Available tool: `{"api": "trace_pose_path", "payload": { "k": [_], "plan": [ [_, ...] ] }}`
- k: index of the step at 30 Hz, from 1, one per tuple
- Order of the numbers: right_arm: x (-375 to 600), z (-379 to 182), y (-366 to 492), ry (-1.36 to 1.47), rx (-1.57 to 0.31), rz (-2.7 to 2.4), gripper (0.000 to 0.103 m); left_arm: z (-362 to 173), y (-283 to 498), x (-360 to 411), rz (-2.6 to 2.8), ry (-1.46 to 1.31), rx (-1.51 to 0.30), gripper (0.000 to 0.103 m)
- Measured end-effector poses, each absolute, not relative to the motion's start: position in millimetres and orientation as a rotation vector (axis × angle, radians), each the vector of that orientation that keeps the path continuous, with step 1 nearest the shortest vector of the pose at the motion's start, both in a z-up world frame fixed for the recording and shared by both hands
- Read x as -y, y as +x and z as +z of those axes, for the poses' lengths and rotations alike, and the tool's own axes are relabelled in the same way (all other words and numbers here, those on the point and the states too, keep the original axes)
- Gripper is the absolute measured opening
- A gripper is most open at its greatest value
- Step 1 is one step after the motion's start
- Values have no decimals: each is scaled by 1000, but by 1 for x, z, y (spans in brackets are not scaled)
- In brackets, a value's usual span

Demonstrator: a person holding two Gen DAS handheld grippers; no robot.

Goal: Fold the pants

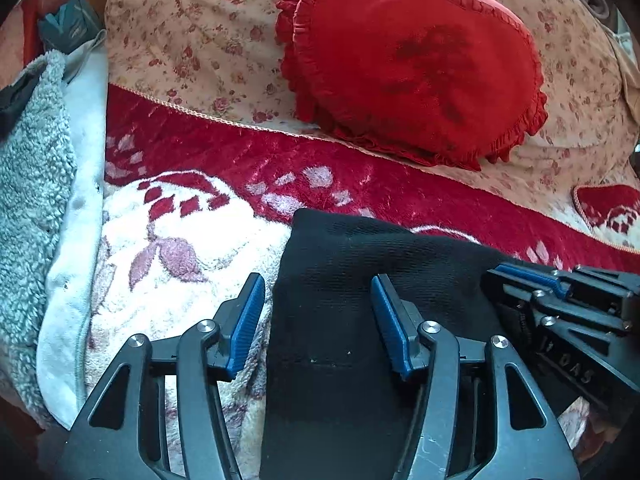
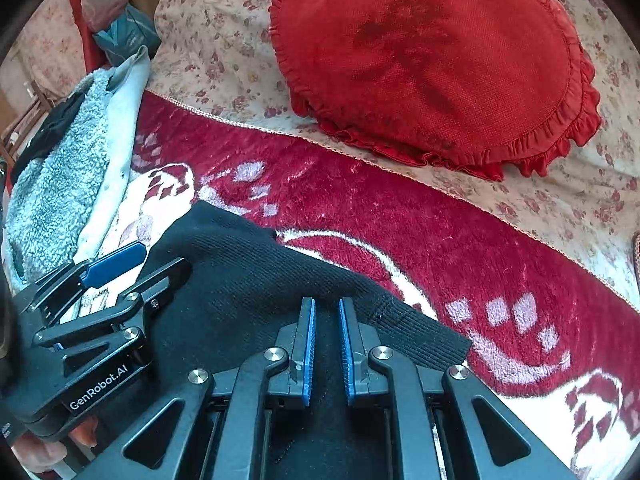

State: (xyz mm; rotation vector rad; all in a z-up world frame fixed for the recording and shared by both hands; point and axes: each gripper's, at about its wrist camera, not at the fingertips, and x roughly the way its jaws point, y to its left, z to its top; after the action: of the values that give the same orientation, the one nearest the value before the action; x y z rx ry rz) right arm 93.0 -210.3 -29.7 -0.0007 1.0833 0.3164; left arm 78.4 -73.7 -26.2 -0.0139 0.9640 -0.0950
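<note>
Mostly hidden black pants (image 1: 340,300) under both, left gripper (image 1: 318,320) apart, right gripper (image 2: 327,344) nearly closed, grip unclear.

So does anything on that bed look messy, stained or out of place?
Yes: the red heart-shaped cushion has dark smudges across its middle, like stains or a worn print. To the left, a grey fleecy garment lies heaped at the edge of the red and white blanket. The black pants look undamaged.

Bed: red-and-white plush floral blanket (image 1: 224,168) over rose-print sheet (image 1: 192,40). Red heart-shaped ruffled cushion (image 1: 412,64) on sheet. Grey fleece garment (image 1: 32,152) at left edge. Bright daylight.
</note>
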Motion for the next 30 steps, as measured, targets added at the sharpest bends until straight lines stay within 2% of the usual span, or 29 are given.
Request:
{"api": "trace_pose_path", "payload": {
  "k": [15,23,30],
  "plan": [
    [214,2,28,-11,-1055,335,14,-8,22,65,-118,-31,-936,55],
    [220,-27,2,-2,-1099,330,15,-28,17,77,-111,-5,-982,58],
    [224,-17,-2,23,-1096,328,16,-25,14,80,-108,8,-975,58]
  ]
}}
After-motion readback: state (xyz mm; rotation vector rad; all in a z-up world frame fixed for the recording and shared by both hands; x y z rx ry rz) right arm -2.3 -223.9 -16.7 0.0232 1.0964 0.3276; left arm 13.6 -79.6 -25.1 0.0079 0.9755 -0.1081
